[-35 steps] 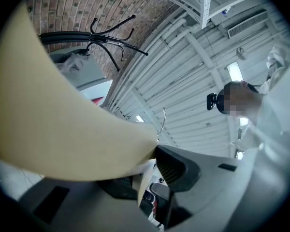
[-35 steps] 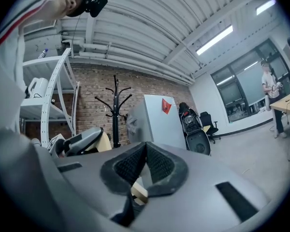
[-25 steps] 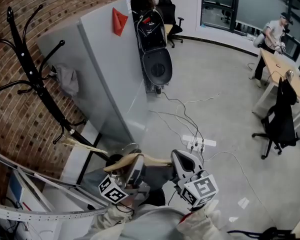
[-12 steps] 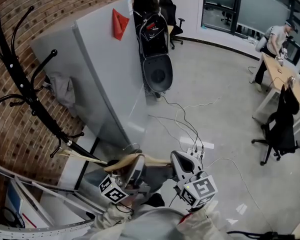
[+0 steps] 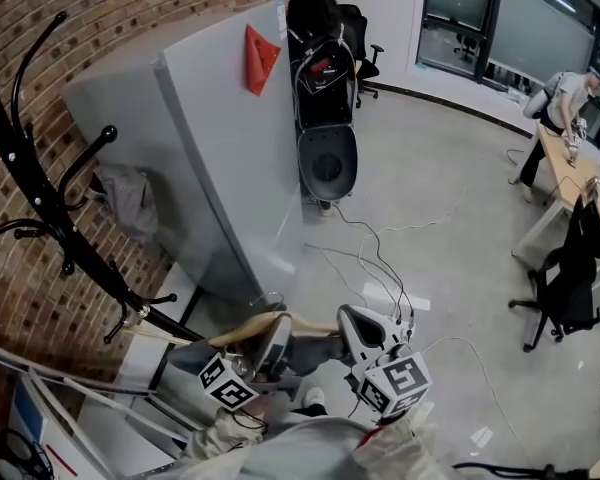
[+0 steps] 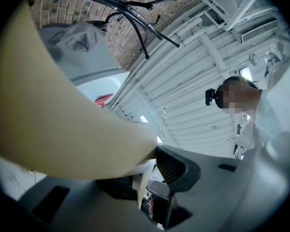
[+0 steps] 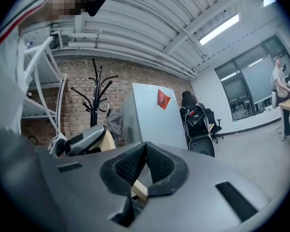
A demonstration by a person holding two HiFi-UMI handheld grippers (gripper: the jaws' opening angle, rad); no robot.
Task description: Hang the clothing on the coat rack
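The pale wooden clothes hanger (image 5: 305,320) is lying roughly level, low in the head view and close to the person's body, and both grippers are clamping it. The left gripper (image 5: 272,330) is pinching the hanger's broad curved arm (image 6: 63,120); in the left gripper view the ribbed dark pad (image 6: 176,166) is pressing against the wood, which is filling most of that picture. The right gripper (image 5: 352,320) is biting the other end, its two textured pads (image 7: 157,164) drawn together on a small pale piece of the wood (image 7: 137,191). A grey garment (image 5: 315,353) is showing just beneath the hanger, between the two grippers.

The black metal coat rack (image 5: 40,183) with curved hooks is standing to the left, in front of the red brick wall (image 5: 130,18) and well apart from the hanger. It is also showing upright in the right gripper view (image 7: 97,98). Another grey cloth (image 5: 128,200) is hanging near it, beside a tall grey partition panel (image 5: 230,158) that is carrying a small red triangular flag (image 5: 260,58). A black scooter (image 5: 325,118) is standing on end against the panel's far edge. A white power strip (image 5: 390,298) with trailing cables is lying on the grey floor beyond the grippers. Far to the right, a person (image 5: 565,98) is bending at a wooden desk (image 5: 580,183), near a black office chair (image 5: 570,283).
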